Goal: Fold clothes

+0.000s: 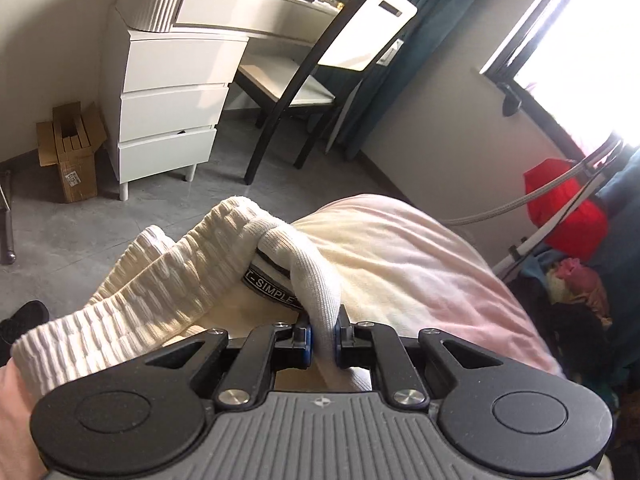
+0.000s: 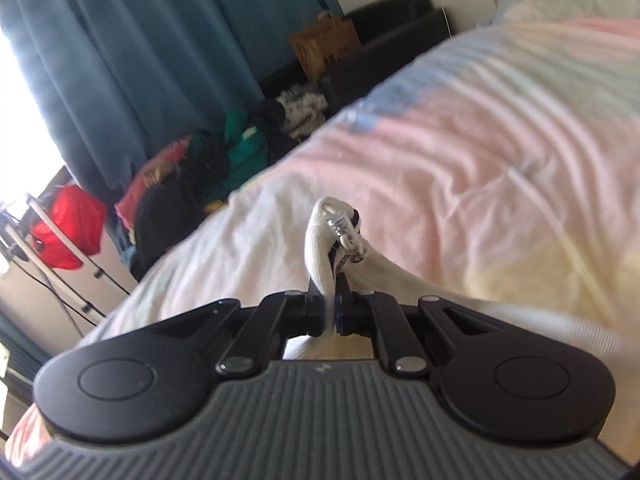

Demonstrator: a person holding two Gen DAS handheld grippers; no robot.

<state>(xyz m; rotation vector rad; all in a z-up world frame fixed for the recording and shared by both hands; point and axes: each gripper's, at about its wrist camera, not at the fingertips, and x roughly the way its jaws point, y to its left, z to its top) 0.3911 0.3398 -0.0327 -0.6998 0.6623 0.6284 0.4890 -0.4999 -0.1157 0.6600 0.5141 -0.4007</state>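
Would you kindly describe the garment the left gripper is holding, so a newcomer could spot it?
On the pink bed, right ahead of the left gripper, lies a cream ribbed-knit garment. Unlike the smooth bedding, it is waffle-textured and has a black label reading SIMPLE.

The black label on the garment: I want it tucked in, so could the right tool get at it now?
Probably not: the right tool is shut on the cream garment, so it would have to let go first. The label lies beside the left tool, also clamped.
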